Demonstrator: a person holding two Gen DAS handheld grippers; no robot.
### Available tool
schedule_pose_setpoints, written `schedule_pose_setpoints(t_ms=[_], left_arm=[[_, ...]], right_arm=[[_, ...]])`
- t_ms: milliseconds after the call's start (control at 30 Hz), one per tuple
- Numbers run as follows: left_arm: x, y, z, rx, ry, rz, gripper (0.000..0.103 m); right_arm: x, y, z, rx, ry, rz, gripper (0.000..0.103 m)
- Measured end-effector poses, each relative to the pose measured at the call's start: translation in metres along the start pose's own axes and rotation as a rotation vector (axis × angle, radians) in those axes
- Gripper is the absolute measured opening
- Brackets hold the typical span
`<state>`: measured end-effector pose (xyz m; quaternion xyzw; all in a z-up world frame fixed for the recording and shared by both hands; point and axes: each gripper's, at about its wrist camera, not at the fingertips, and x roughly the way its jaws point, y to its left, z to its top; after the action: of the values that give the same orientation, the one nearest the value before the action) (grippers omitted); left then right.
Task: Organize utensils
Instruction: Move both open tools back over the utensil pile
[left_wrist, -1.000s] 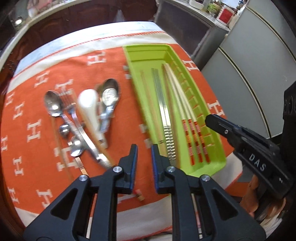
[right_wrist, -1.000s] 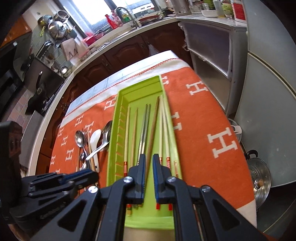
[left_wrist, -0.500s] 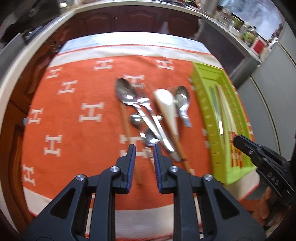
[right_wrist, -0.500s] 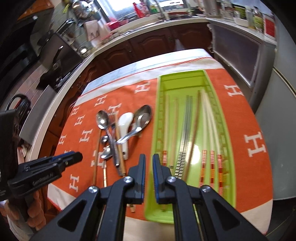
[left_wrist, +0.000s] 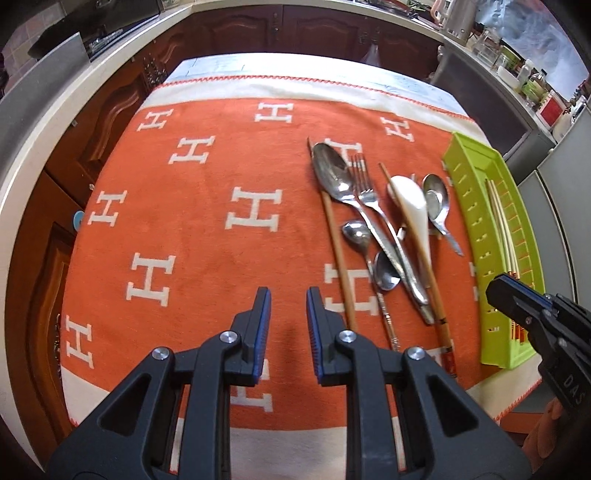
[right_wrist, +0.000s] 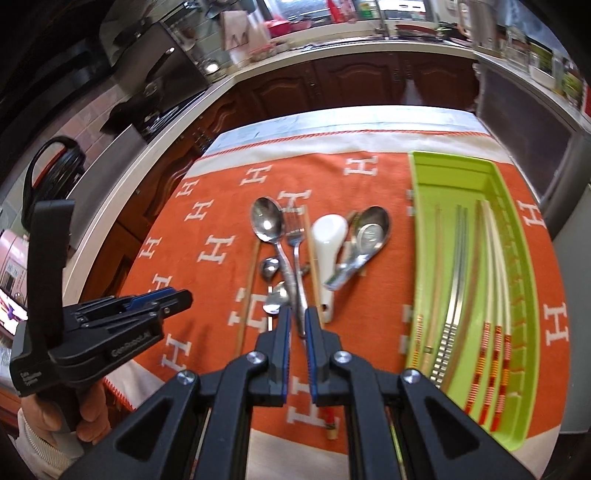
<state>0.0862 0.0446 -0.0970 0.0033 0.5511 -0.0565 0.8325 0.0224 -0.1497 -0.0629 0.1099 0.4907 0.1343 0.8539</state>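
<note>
Tangle is the main hazard: the loose cutlery lies in one overlapping heap on the orange cloth (left_wrist: 207, 236) that covers the bench. The large steel spoon (left_wrist: 332, 177), the fork (left_wrist: 364, 184), the white ceramic spoon (left_wrist: 412, 206), a second steel spoon (left_wrist: 436, 199) and two small spoons (left_wrist: 386, 273) cross one another, with a brown chopstick (left_wrist: 338, 251) partly beneath them. Pulling one handle would likely drag or flip its neighbours, and smooth metal could slip from narrow pads. A piece knocked toward six o'clock could slide off the cloth's edge.

In the left wrist view, the heap sits at about two o'clock of the left tongs (left_wrist: 288, 314), and the green tray (left_wrist: 476, 221), already holding chopsticks (right_wrist: 454, 295), lies at three o'clock. The left tongs stand narrowly apart, holding nothing, above bare cloth. The right tongs (right_wrist: 295, 328) are almost closed and empty, their tips over the near handle ends of the fork and large spoon; contact cannot be told.
</note>
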Motion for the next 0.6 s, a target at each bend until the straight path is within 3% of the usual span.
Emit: schedule_pose_setpoints(t_ms=[333, 600], left_arm=[[0.035, 0.01, 0.0, -0.014, 0.061, -0.05, 0.017], [0.055, 0.001, 0.013, -0.018, 0.093, -0.106, 0.026]], right_arm=[[0.034, 0.022, -0.003, -0.095, 0.062, -0.041, 0.007], [0.045, 0.018, -0.006, -0.105, 0.074, -0.017, 0.007]])
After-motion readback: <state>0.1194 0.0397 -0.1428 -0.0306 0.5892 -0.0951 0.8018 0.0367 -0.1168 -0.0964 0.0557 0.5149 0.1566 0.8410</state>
